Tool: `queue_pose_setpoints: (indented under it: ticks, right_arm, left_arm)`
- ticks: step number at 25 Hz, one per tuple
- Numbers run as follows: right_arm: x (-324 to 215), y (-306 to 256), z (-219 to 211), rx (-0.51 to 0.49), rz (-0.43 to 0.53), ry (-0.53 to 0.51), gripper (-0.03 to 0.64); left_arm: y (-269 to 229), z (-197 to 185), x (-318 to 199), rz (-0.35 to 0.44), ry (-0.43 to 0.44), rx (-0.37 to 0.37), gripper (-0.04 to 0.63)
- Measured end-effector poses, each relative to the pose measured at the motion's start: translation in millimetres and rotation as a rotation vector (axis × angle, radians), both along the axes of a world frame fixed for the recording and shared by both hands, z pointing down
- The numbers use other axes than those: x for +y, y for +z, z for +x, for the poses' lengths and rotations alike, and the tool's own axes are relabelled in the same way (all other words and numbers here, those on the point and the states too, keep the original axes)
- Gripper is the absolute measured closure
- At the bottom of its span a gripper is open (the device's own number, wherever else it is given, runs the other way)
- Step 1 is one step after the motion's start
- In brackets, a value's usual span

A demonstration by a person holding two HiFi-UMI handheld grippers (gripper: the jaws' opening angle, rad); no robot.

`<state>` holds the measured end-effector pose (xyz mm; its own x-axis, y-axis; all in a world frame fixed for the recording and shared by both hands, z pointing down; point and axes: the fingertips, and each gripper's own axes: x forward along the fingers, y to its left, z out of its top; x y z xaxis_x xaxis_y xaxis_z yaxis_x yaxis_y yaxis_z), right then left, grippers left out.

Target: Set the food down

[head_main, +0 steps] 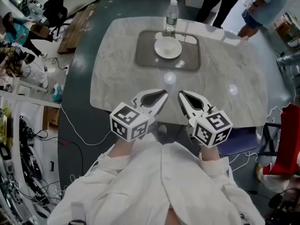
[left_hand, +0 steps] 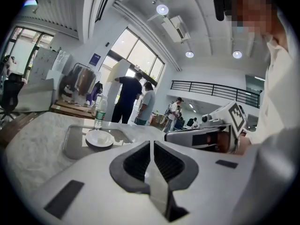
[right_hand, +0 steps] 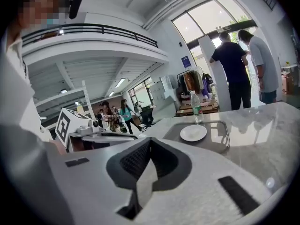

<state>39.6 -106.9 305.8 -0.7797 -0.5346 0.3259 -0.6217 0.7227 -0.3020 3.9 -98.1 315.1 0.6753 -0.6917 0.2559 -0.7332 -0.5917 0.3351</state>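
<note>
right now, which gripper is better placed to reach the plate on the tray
Left, marginally. Both the left gripper and right gripper hover shut and empty at the table's near edge, but the plate on the tray lies slightly nearer the left jaws' line.

The head view's top edge cuts off the bystander in black and the bystander in blue; the bottle label is too small to read.
</note>
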Motion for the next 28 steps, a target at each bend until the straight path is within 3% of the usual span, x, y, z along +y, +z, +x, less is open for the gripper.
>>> queue_pose_setpoints:
  ticks: [12, 28]
  right_arm:
    - [3.8, -8.1, -17.5, -0.014, 0.007, 0.003, 0.614]
    - [2.7, -2.8, -22.6, 0.058, 0.034, -0.018, 0.614]
  left_arm:
    - [-8.1, 3.7, 1.2, -0.005, 0.096, 0.012, 0.563]
    - [2.2, -8.1, -2.3, -0.041, 0.1, 0.03, 0.566]
